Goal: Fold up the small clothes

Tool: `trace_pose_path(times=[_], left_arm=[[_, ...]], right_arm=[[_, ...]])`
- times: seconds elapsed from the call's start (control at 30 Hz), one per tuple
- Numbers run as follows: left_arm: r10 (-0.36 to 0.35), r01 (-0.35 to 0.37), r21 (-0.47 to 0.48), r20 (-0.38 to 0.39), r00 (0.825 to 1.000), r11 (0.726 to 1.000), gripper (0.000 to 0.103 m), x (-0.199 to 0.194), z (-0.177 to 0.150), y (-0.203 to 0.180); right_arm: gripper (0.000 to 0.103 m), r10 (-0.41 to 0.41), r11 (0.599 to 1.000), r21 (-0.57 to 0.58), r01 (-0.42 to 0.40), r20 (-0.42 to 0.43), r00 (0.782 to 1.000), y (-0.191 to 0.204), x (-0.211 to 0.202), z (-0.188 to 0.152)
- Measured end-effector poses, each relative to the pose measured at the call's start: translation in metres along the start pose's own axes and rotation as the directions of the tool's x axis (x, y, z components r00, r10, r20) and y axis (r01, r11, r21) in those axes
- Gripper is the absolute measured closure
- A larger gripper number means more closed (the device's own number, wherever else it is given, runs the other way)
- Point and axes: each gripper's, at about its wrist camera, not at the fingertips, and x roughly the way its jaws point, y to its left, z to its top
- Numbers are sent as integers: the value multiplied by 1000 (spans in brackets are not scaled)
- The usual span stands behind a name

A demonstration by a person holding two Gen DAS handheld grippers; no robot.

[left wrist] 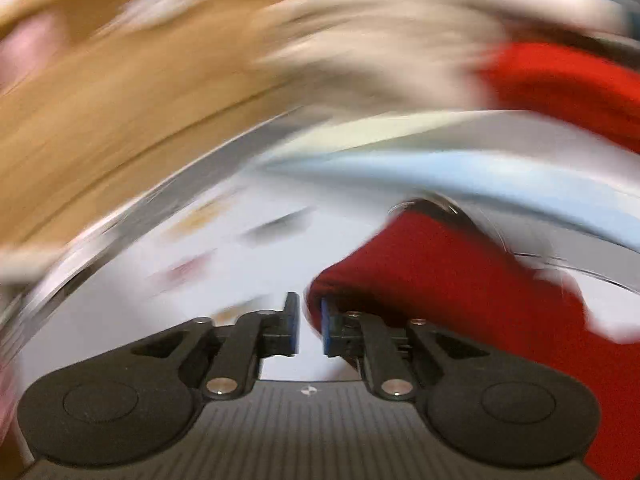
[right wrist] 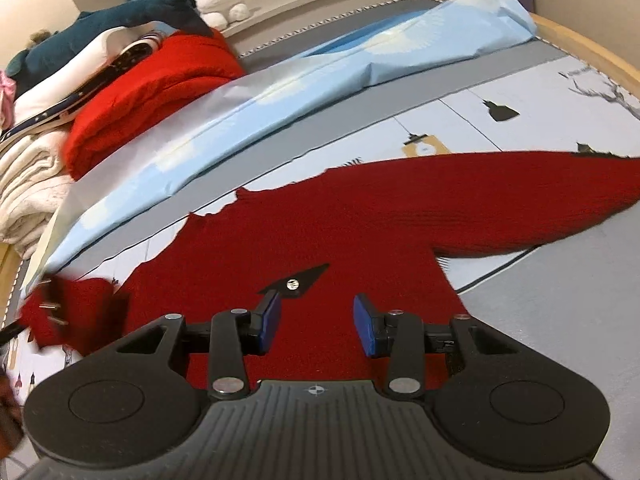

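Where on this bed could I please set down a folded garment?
Free: the grey patch of printed mat under the dark red knitted sweater's outstretched sleeve. Crowded: the far-left corner, with the bright red folded knit and cream blankets.

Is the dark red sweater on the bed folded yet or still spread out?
Mostly spread out: the dark red sweater lies flat on the bed cover, one sleeve stretched sideways; only its left edge looks lifted.

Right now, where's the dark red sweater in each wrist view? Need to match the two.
Left wrist: dark red sweater fills lower right, blurred, bunched against the right pad of the left tongs.
Right wrist: spread flat across the middle and lower centre, one sleeve reaching right, under the open right tongs.
Shared landmark: the light blue sheet behind the sweater.
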Motion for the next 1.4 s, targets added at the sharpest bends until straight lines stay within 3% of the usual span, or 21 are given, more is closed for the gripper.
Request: trace_pose_path(times=[0.07, 0.13, 0.2, 0.23, 0.27, 0.3, 0.37, 0.43, 0.5, 0.53, 0.57, 0.67, 0.7, 0.87, 0.97, 1.03, 1.07, 1.1, 1.2, 1.33, 1.4], left_arm=[[2, -6, -94, -49, 999, 996, 89, 5, 3, 41], [-51, 50, -54, -13, 999, 997, 82, -15, 1, 46], [-169, 167, -45, -27, 985, 985, 76, -41, -8, 37], [-240, 237, -60, -54, 969, 970, 74, -56, -19, 36], [-324, 318, -72, -97, 941, 945, 74, -67, -30, 28], [-417, 412, -69, -161, 894, 909, 72, -75, -45, 14], [-516, 532, -14, -264, 815, 847, 72, -88, -76, -13], [-548, 609, 64, -367, 751, 791, 72, -95, -114, -40], [-517, 666, 151, -514, 684, 731, 72, -97, -150, -72], [-508, 703, 193, -565, 650, 685, 72, -100, -164, -86], [-513, 729, 224, -580, 633, 646, 72, -104, -174, -96], [-478, 728, 315, -587, 654, 609, 72, -110, -195, -114], [-457, 719, 334, -593, 663, 610, 71, -107, -199, -116], [-485, 729, 307, -582, 653, 612, 70, -97, -197, -122], [-505, 746, 289, -587, 633, 600, 86, -98, -200, -125], [-506, 746, 327, -573, 645, 580, 91, -101, -204, -121], [-506, 746, 343, -568, 649, 571, 92, -102, -204, -122], [-508, 746, 347, -565, 650, 568, 93, -102, -202, -121], [-501, 738, 351, -561, 659, 577, 94, -98, -195, -116], [-491, 726, 380, -550, 675, 573, 94, -98, -188, -114], [-484, 716, 398, -541, 688, 574, 94, -97, -185, -112]], right_arm=[[60, 0, 1000, -11, 0, 2, 1000, 5, 0, -2], [60, -5, 1000, -18, 5, -4, 1000, 7, 2, -5], [60, -11, 1000, -22, 11, -12, 1000, 8, 5, -7], [60, -13, 1000, -22, 13, -17, 1000, 8, 6, -8], [60, -14, 1000, -19, 14, -20, 1000, 7, 6, -8], [60, -16, 1000, -14, 16, -21, 1000, 5, 7, -9], [60, -24, 1000, -6, 24, -24, 999, -1, 7, -9], [60, -37, 999, -1, 37, -30, 999, -9, 7, -10], [60, -52, 999, 8, 53, -40, 998, -22, 7, -12], [60, -61, 998, 12, 62, -47, 997, -30, 6, -13], [60, -71, 997, 14, 72, -55, 996, -38, 6, -14], [60, -109, 994, -16, 108, -91, 990, -65, 7, -20], [59, -124, 992, -30, 121, -101, 987, -73, 8, -23], [59, -231, 972, -83, 219, -182, 956, -117, 25, -46], [59, -246, 968, -113, 223, -266, 932, -133, 43, -66], [58, -234, 971, -119, 209, -274, 933, -134, 48, -76], [60, -237, 969, -139, 206, -261, 936, -132, 48, -78], [71, -241, 965, -167, 204, -251, 938, -128, 47, -79], [86, -230, 964, -188, 188, -235, 944, -119, 44, -85], [90, -235, 957, -223, 184, -226, 946, -114, 39, -94], [91, -198, 973, -169, 158, -261, 945, -119, 35, -97]])
